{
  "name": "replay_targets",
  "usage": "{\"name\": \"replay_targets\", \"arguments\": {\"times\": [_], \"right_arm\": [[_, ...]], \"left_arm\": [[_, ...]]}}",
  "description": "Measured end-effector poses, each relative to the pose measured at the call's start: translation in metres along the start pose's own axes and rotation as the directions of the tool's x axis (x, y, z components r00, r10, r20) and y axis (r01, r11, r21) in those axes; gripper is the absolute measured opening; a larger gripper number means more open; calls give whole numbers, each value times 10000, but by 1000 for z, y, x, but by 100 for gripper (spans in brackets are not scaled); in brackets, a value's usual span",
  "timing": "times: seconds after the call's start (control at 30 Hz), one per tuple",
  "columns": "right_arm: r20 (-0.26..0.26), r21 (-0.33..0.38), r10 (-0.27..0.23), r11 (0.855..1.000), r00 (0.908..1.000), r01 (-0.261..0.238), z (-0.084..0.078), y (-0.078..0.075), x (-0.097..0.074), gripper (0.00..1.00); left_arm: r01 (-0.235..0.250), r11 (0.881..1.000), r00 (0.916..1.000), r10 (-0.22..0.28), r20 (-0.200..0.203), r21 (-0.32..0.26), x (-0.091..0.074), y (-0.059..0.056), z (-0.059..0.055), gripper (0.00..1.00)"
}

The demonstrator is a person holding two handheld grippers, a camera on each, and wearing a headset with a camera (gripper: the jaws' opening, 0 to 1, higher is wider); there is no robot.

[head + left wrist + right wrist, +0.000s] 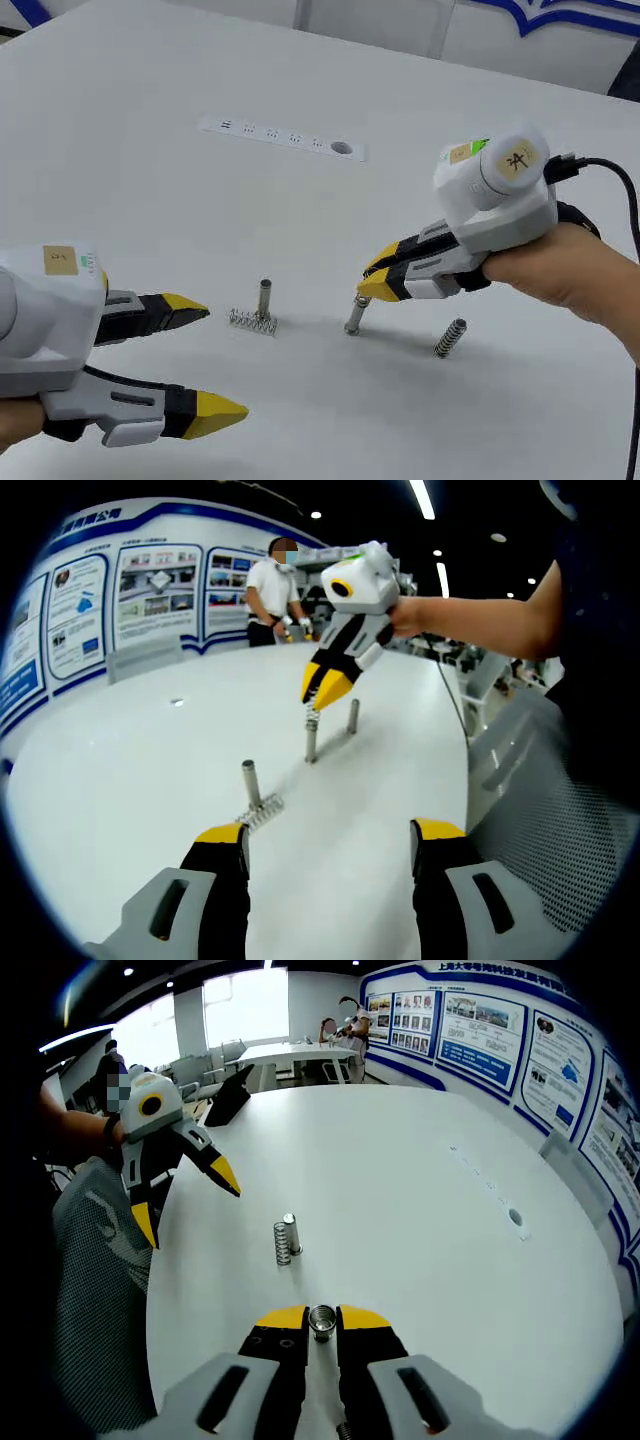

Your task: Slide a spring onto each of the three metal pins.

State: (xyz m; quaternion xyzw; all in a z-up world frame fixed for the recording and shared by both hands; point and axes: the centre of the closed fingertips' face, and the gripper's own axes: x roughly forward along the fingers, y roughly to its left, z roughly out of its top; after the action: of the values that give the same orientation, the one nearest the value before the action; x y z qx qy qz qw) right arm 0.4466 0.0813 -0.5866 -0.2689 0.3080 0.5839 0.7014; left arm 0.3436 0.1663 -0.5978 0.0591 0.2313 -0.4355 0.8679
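My right gripper is shut on a spring, whose lower end meets the top of a metal pin standing on the white table. A second pin stands upright to its left, with a loose spring lying at its foot. Right of them is a third pin with a spring around it. My left gripper is open and holds nothing, near the front left, short of the second pin.
A socket strip is set flush into the table farther back. The right gripper's black cable runs off at the right. A mesh chair stands by the table edge, and people stand in the background.
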Motion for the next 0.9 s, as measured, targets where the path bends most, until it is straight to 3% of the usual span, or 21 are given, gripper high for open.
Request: {"name": "replay_targets", "arguments": {"times": [0.9], "right_arm": [[-553,214,9,9998,9985,3,-29,-2,29,12]], "left_arm": [[25,10000,9999,-26,-128,-82,1,1,-3,65]]}}
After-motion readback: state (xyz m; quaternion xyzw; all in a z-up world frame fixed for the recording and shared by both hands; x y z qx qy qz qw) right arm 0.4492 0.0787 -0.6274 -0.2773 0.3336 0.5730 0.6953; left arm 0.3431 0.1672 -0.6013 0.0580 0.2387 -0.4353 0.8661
